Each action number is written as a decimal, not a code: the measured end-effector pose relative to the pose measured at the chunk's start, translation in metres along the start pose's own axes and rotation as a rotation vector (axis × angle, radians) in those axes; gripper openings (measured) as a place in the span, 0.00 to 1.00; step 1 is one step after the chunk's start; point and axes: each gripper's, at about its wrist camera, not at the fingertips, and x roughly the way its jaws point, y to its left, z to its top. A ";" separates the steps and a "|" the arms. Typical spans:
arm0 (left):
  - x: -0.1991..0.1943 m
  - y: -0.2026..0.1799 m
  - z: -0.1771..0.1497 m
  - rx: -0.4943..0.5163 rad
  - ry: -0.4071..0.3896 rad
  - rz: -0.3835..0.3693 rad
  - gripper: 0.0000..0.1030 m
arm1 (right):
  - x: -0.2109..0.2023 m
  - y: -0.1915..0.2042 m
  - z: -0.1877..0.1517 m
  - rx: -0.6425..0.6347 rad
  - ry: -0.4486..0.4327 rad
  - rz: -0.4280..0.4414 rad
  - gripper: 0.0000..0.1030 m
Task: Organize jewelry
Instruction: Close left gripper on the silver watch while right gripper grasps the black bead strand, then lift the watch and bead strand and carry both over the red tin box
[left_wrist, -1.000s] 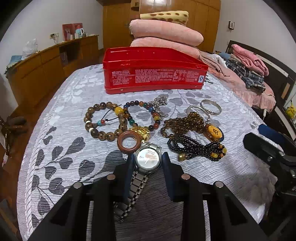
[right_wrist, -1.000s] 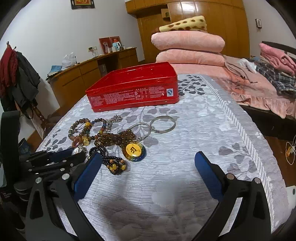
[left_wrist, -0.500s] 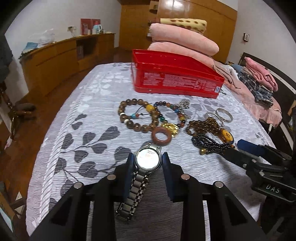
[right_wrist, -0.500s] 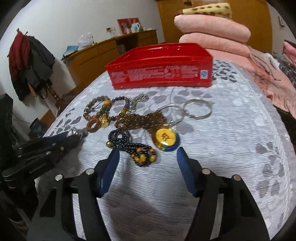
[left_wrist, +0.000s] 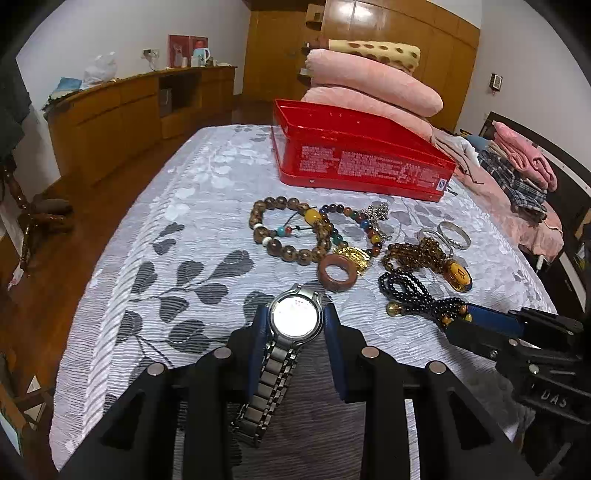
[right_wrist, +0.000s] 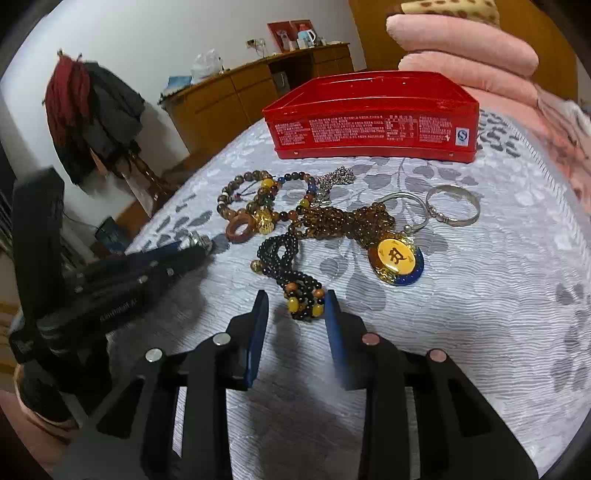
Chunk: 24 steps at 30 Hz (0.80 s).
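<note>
Nearest, in the left wrist view: left gripper (left_wrist: 294, 319) closed on the round silver-cased wristwatch with a steel link band (left_wrist: 294, 321), both blue pads pressed to the case sides, band trailing back between the fingers over the grey leaf-patterned bedspread (left_wrist: 177, 236), near its front edge. Whether the watch is raised clear of the cloth cannot be told.

Right gripper (right_wrist: 296, 301) partly open, blue fingers either side of the near end of the black bead string with amber and brown beads (right_wrist: 286, 266); right pad touching or nearly touching the yellow beads, left pad apart from them. Nothing gripped.

Just beyond the watch: reddish-brown wooden ring (left_wrist: 337, 272), touching a small gold filigree charm (left_wrist: 352, 256). Right of these, toward the right edge: round yellow-and-blue pendant with a gold rim (right_wrist: 396, 260) on a tangle of small brown beads (right_wrist: 343, 219), then two plain silver rings (right_wrist: 452, 204) side by side.

Farther back, mid-bedspread: bracelet of large mottled brown beads with one yellow bead (left_wrist: 286, 229), overlapped at its right by a bracelet of smaller multicoloured beads (left_wrist: 351, 229), and a clump of silver chain (left_wrist: 376, 212) beside that.

Behind everything, toward the far edge: open red rectangular tin with white print on its side (left_wrist: 364, 166), well apart from both grippers. Beyond it, stacked pink pillows (left_wrist: 373, 83).
</note>
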 end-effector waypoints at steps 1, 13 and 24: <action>0.000 0.000 0.000 -0.001 -0.001 0.001 0.30 | 0.000 0.001 0.001 -0.004 -0.002 -0.005 0.37; 0.008 0.003 0.002 0.003 0.006 -0.004 0.30 | 0.024 0.005 0.014 -0.045 0.021 -0.051 0.52; 0.005 0.004 0.005 -0.001 -0.004 -0.008 0.30 | 0.023 0.010 0.012 -0.092 0.036 -0.047 0.12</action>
